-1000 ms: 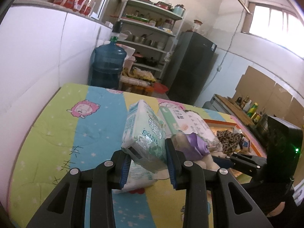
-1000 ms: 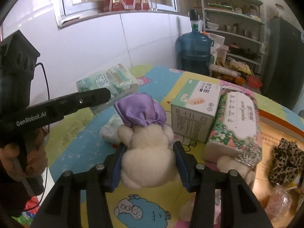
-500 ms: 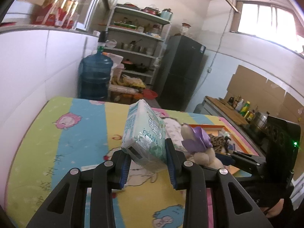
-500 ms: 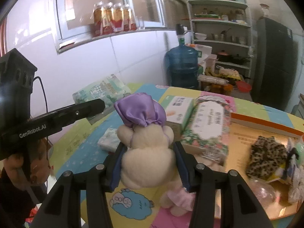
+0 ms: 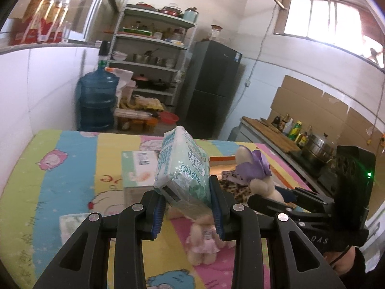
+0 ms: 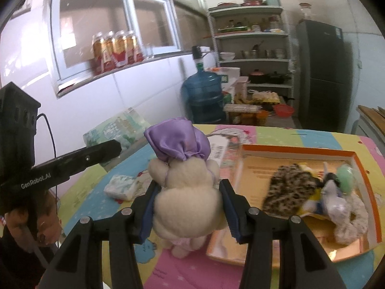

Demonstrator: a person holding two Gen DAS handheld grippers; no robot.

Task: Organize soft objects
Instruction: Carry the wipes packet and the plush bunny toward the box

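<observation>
My left gripper (image 5: 186, 200) is shut on a green-and-white tissue pack (image 5: 182, 166), held tilted above the table. In the right wrist view that pack (image 6: 115, 128) sticks out past the left gripper (image 6: 113, 145) at the left. A cream plush toy with a purple satin cap (image 6: 185, 192) sits squeezed in my right gripper (image 6: 187, 200), clear of the table. The left wrist view shows this toy (image 5: 257, 168) to the right of the pack. An orange tray (image 6: 298, 150) at the right holds a leopard-print cloth (image 6: 288, 190) and several other soft items.
A second plush in a pink dress (image 5: 202, 238) lies on the cartoon tablecloth (image 5: 72, 168) under the grippers. A white-and-green box (image 5: 138, 168) and a small tissue pack (image 6: 121, 186) rest on the left part. A water jug (image 5: 96, 101), shelves and a fridge stand beyond.
Both grippers have risen and swung to the right with their loads. The orange tray now fills the lower right of the right wrist view. Neither grip has changed.
</observation>
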